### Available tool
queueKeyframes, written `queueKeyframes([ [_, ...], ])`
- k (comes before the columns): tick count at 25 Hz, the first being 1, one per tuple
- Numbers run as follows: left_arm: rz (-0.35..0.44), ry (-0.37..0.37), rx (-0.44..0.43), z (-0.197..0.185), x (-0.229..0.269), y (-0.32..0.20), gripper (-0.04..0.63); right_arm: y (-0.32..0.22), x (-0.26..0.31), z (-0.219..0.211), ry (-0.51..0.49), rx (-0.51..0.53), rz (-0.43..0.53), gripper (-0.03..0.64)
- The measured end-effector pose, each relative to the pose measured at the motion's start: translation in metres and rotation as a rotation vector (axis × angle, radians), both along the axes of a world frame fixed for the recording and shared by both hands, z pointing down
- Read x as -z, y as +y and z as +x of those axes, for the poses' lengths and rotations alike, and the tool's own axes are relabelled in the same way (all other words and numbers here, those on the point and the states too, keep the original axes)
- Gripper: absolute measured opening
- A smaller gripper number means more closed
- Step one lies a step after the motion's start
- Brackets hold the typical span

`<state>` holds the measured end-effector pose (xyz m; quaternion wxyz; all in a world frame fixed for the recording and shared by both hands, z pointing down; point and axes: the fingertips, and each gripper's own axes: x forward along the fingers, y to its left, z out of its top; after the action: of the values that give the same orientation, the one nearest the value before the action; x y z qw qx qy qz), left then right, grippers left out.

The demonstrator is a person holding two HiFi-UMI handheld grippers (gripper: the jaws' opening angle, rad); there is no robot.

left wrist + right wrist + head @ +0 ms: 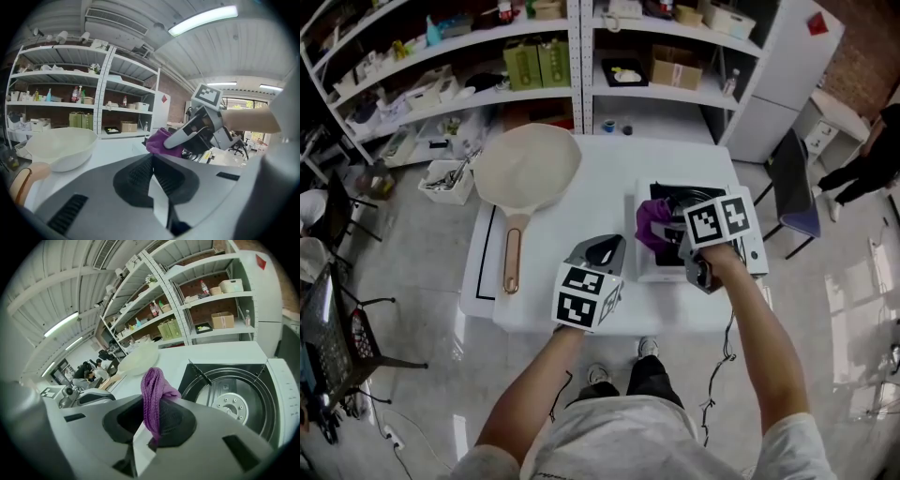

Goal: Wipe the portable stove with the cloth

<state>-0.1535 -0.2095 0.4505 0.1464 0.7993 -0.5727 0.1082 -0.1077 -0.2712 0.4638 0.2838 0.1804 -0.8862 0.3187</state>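
- R gripper (151,430): jaws pinched on the purple cloth (154,392), which stands up between them. The portable stove (234,394) lies just ahead-right of your claw.
- L gripper (157,187): jaws together, nothing held.
- Progress: cloth is grasped and at the stove's edge. Contact w/ the surface is unclear, so the wiping prob. all remains.
- Container: white bowl (58,145), ahead-left of your L claw, looks empty.

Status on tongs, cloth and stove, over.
Right tongs shut on cloth at stove left edge. Left tongs shut, empty, over table. Pan far left, nothing blocking.
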Motion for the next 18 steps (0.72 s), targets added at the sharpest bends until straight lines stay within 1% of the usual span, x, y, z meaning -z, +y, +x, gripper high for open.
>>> queueKeyframes([
  [9,0.007,0.017,-0.027,0.006,0.005,0.006,0.003,0.031,0.004,-0.006,-0.038,-0.003,-0.011,0.058],
  [13,0.008,0.017,-0.023,0.004,0.009,0.005,0.003,0.036,0.015,-0.005,-0.085,-0.015,0.030,0.058],
  [18,0.011,0.004,0.003,0.004,0.024,0.005,0.003,0.041,0.048,0.011,-0.174,-0.038,0.105,0.058],
])
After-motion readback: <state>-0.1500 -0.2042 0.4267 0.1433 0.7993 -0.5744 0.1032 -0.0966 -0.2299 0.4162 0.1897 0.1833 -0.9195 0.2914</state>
